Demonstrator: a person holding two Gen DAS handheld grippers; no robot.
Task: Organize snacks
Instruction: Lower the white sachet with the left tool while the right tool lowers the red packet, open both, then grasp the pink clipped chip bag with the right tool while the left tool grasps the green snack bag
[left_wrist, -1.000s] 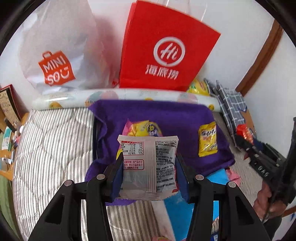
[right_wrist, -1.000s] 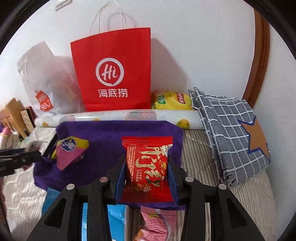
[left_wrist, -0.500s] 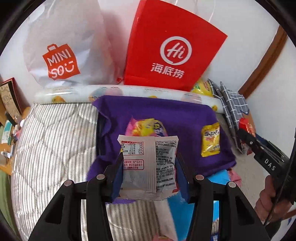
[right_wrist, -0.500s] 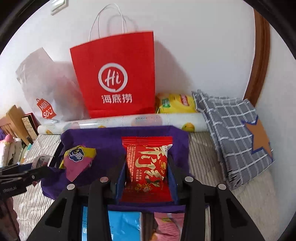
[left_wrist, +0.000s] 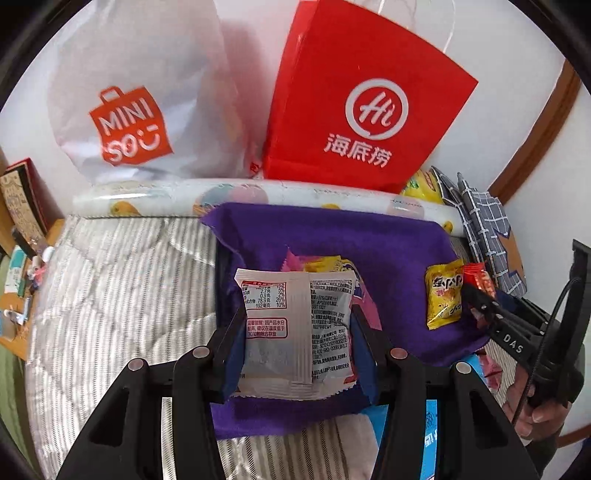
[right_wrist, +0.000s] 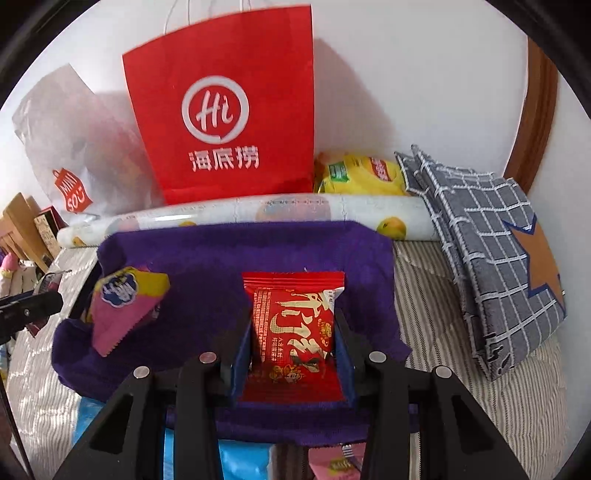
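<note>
We see the left gripper (left_wrist: 297, 328) clamped on a white snack packet (left_wrist: 295, 328) and the right gripper (right_wrist: 293, 332) on a red snack packet (right_wrist: 293, 325). Both hang over the purple cloth (right_wrist: 207, 266), evidently the collecting spot, where a yellow packet (left_wrist: 443, 295) already lies.

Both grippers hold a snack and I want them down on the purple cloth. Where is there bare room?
The purple cloth is bare along its far strip by the printed roll, and in the middle between the pink-and-yellow packet and the yellow packet. Its right edge is crowded: the right gripper with the red packet is beside that yellow packet.
</note>
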